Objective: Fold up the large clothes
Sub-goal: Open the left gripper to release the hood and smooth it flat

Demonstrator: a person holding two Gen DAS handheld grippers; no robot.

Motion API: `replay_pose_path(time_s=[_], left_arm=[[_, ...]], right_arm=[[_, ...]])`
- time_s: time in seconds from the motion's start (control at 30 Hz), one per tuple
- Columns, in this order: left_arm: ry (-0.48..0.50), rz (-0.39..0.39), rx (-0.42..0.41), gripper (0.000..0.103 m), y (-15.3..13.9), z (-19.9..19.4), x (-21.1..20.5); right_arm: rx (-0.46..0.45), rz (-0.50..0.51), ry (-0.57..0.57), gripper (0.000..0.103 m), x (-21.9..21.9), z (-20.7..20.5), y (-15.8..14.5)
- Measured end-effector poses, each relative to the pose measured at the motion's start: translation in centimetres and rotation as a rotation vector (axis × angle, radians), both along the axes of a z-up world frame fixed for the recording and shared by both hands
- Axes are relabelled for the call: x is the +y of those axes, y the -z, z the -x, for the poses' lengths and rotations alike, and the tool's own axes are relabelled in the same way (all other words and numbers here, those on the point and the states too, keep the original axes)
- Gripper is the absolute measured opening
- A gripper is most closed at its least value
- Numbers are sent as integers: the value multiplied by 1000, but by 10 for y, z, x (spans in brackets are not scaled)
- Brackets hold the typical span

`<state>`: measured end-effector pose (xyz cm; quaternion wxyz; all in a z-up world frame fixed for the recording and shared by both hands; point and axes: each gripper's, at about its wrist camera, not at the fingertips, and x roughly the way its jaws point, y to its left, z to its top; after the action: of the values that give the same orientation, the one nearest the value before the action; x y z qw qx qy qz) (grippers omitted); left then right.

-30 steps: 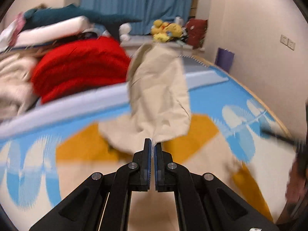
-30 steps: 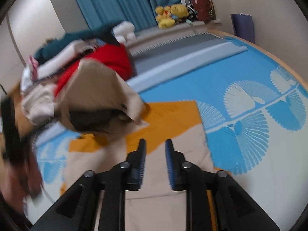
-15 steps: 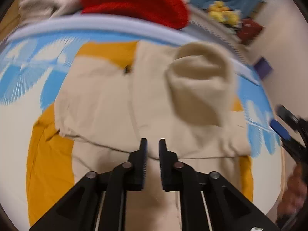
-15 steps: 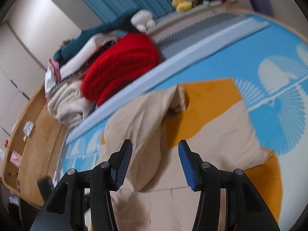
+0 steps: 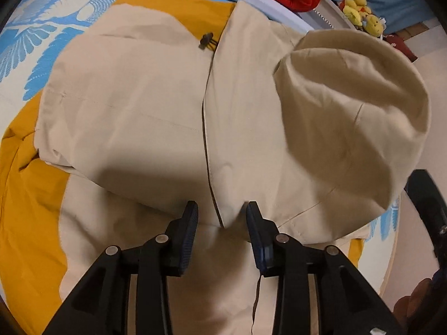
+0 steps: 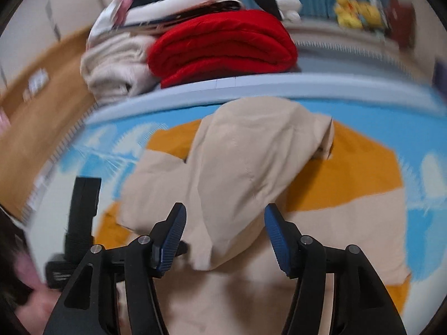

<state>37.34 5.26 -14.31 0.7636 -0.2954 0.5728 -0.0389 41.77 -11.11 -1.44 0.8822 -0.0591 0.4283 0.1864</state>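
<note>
A large beige jacket [image 5: 134,106] with orange panels [image 5: 30,209] lies spread on the blue patterned mat [image 5: 36,36]. Its beige hood [image 5: 354,111] is folded down over the body, and a dark toggle [image 5: 206,40] shows near the collar. My left gripper [image 5: 220,212] is open, its jaws astride the folded front edge, holding nothing. In the right wrist view the same jacket [image 6: 240,167] lies below my right gripper [image 6: 223,220], which is wide open and empty above the hood.
A pile of folded clothes with a red knit [image 6: 223,47] and a cream garment [image 6: 117,69] sits behind the mat. Yellow plush toys [image 5: 363,16] and blue curtains are at the back. The other gripper's body [image 6: 82,209] shows at left.
My left gripper let go of the beige hood, which dropped onto the jacket, and opened wide. My right gripper opened wider and swung left over the jacket.
</note>
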Motion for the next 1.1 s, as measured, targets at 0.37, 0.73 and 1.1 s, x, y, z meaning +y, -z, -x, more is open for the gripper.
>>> replay_pose_path(time_s=[0.37,0.73,1.1], left_arm=[[-3,-64,-245,0,-68,8,-5],[12,-96,-172,0,-62,2,-1],[-36,96,-53,32,-21,-1,11]], right_arm=[[40,-241,127,2,-48,-6,1],[301,-284,545,2,-115,-9,63],[291,-190,574,28,-117,-20,64]])
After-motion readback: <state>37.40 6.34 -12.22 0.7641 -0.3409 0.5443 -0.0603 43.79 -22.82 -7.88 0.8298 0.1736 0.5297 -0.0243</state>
